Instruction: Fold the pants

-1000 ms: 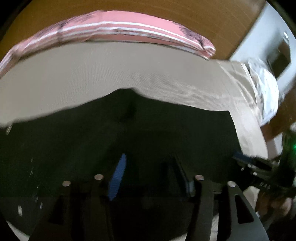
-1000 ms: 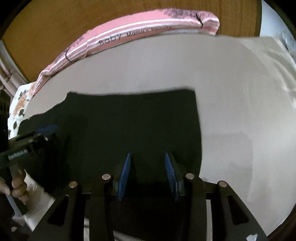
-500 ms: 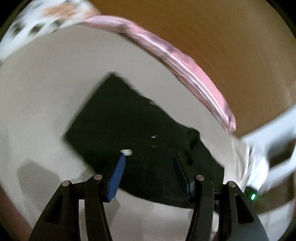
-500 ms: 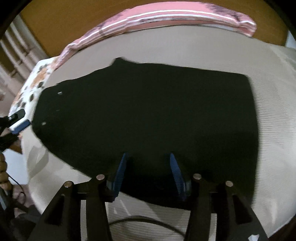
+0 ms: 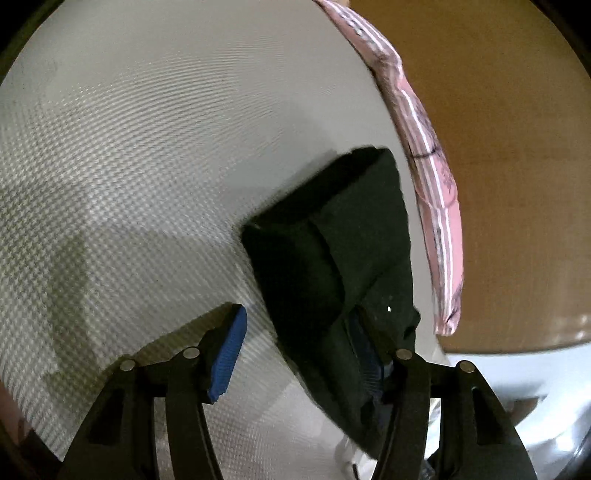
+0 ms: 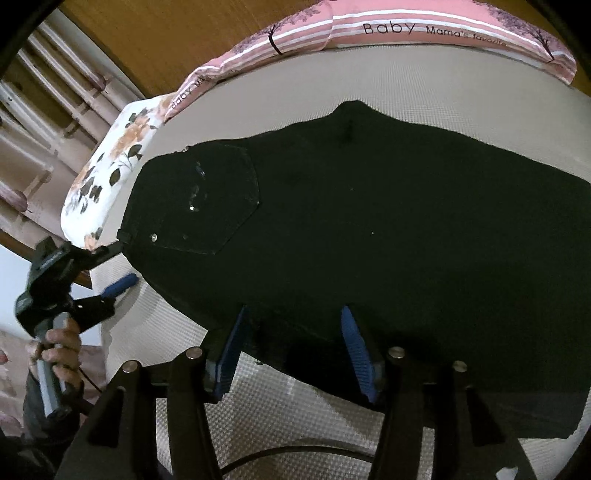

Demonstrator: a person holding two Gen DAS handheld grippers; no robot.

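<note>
The black pants lie flat across my side of the bed, apparently folded leg on leg, so I judge the crosswise folds are left. The cloth is matte with a stitched back pocket and rivets, on woven beige bedding. My right hand-held gripper is opening astride the near edge, and my left hand-held gripper is opening at the waistband corner, neither visibly pinching.

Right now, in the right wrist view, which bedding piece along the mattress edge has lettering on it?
The pink striped roll at the far edge, printed "Baby". The white piece next to it shows only orange flowers and dark leaves, no text.
</note>
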